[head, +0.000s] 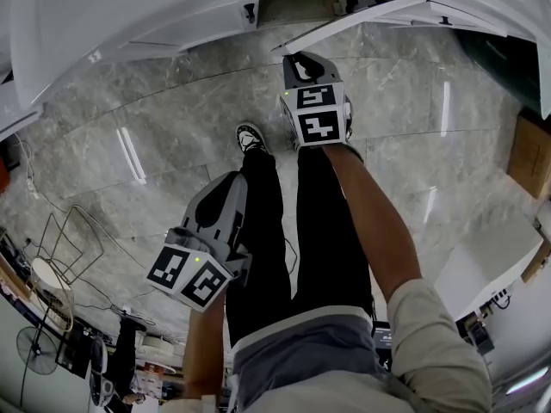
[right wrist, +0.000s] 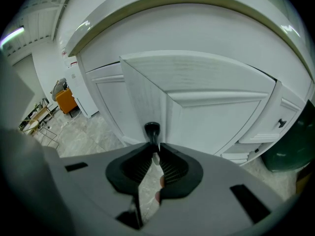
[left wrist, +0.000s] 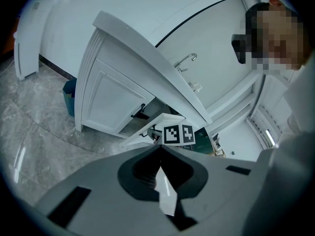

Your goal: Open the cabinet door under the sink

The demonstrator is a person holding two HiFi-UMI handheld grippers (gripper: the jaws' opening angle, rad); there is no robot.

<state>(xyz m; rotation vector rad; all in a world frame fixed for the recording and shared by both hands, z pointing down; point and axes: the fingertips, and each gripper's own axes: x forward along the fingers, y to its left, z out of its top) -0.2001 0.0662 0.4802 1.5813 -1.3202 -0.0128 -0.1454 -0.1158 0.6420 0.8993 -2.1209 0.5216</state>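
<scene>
The white cabinet (head: 172, 15) under the sink has its right door (head: 370, 17) swung partly open. In the right gripper view the door (right wrist: 206, 87) fills the middle, edge toward me. My right gripper (right wrist: 154, 145) is shut on its black handle (right wrist: 151, 130); in the head view this gripper (head: 299, 60) reaches up to the door's free edge. The other door (left wrist: 109, 100) stays closed, its black handle (left wrist: 139, 113) untouched. My left gripper (head: 232, 183) hangs back over the person's left leg, shut and empty; its jaws (left wrist: 160, 150) meet at the tip.
Grey marble floor (head: 155, 119) lies in front of the cabinet. The person's legs and a shoe (head: 251, 138) stand just before it. A wire rack (head: 73, 239) and a fan (head: 36, 351) are at the left, boxes (head: 527, 157) at the right. A dark green bin (right wrist: 290, 146) stands beside the cabinet.
</scene>
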